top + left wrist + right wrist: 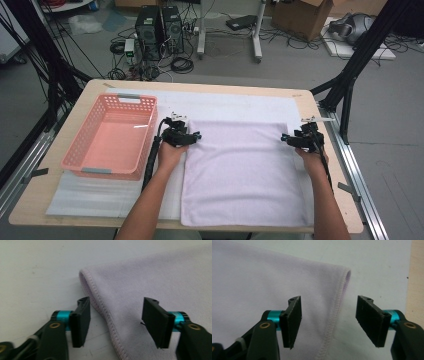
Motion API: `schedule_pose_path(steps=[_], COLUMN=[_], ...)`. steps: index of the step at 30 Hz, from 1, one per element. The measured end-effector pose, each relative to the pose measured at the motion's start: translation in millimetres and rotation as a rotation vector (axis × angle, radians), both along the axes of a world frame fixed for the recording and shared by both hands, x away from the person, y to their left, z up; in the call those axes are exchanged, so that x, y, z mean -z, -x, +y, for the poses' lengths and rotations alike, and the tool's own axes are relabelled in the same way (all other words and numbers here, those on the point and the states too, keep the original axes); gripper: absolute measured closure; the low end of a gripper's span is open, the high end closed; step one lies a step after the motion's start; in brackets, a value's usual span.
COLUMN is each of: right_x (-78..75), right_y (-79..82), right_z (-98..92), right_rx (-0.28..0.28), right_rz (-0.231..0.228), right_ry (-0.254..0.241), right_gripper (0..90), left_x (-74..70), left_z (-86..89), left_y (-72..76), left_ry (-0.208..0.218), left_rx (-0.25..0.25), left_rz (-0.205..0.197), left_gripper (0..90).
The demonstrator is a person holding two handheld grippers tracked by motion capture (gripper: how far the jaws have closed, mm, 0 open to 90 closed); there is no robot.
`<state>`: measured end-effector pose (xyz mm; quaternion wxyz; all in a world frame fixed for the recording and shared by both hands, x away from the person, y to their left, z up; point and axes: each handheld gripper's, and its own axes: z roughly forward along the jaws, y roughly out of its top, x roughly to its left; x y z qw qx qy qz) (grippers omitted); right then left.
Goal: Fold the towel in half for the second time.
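Two grippers sit at the towel's far corners. Left gripper and right gripper straddle its hems, jaws spread, not pinching.

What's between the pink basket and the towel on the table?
In the high view, the left gripper and the hand holding it lie between the pink basket and the towel, over the white mat.

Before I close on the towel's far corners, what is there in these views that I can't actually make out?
- Left tongs tips: small in the high view; contact with the towel unclear.
- Right tongs: whether the pads touch cloth or mat; the gripper view looks along them.
- Towel's near edge: cut off in both gripper views.
- Basket near inside wall: hidden by its own rim in the high view.
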<state>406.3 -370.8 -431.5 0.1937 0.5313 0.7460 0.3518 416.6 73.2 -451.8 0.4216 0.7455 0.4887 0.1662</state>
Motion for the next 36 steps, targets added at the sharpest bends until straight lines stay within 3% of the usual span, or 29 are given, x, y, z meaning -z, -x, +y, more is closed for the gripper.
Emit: schedule_pose_path(steps=[3,5,7,8,10,11,12,14,15,17,20,22,24,30,36], right_x=[6.4,10.9,10.2,9.8,10.2,10.7,10.8,10.1,9.8,7.4,-1.0,-5.4,-8.0,-18.3,-25.3], right_y=[-5.0,-6.9,-6.9,-6.6,-6.6,-6.7,-6.4,-6.7,-6.5,-5.4,-2.9,-1.0,1.4,14.9,33.3], right_z=[1.2,1.9,2.9,3.1,3.5,3.6,3.7,2.8,2.6,1.7,0.3,-0.7,-2.5,-4.7,-8.2], right_rx=[0.007,-0.001,-0.003,-0.015,-0.042,-0.047,-0.044,-0.038,-0.034,-0.019,0.001,0.007,0.008,-0.031,-0.064], right_rz=[0.025,0.040,0.037,0.040,0.050,0.055,0.061,0.068,0.062,0.030,-0.059,-0.095,-0.104,-0.127,-0.140], right_ry=[0.013,0.012,0.027,0.021,-0.015,-0.034,-0.046,-0.061,-0.062,-0.069,-0.095,-0.112,-0.155,-0.173,-0.189], right_gripper=[45.8,51.4,55.7,63.4,76.3,81.6,82.9,84.7,85.0,85.3,85.5,85.5,85.4,85.2,85.1], left_x=[-0.2,-0.2,0.2,0.1,0.6,0.4,0.7,0.9,-0.1,-5.7,-17.9,-22.8,-24.6,-31.7,-40.5], left_z=[-4.1,-3.3,-2.7,-2.7,-2.4,-3.0,-1.9,3.2,4.5,5.8,8.0,11.0,13.1,14.7,19.8], left_y=[0.3,0.0,-0.4,-0.4,-0.7,-0.7,-1.5,-3.6,-3.8,-2.8,-1.0,0.4,2.1,11.2,31.6], left_ry=[-0.044,-0.047,-0.039,-0.038,-0.018,-0.017,0.012,0.071,0.074,0.098,0.126,0.166,0.176,0.188,0.213], left_rx=[0.000,-0.013,-0.011,-0.005,0.040,0.037,0.023,-0.006,-0.017,-0.040,-0.069,-0.080,-0.064,-0.023,0.016], left_rz=[-0.016,-0.020,-0.019,-0.019,-0.016,-0.010,0.005,0.037,0.027,-0.015,-0.077,-0.108,-0.105,-0.106,-0.112], left_gripper=[47.4,54.9,62.9,66.3,78.8,83.7,84.4,85.4,85.5,85.7,85.8,85.7,85.6,85.4,85.4])
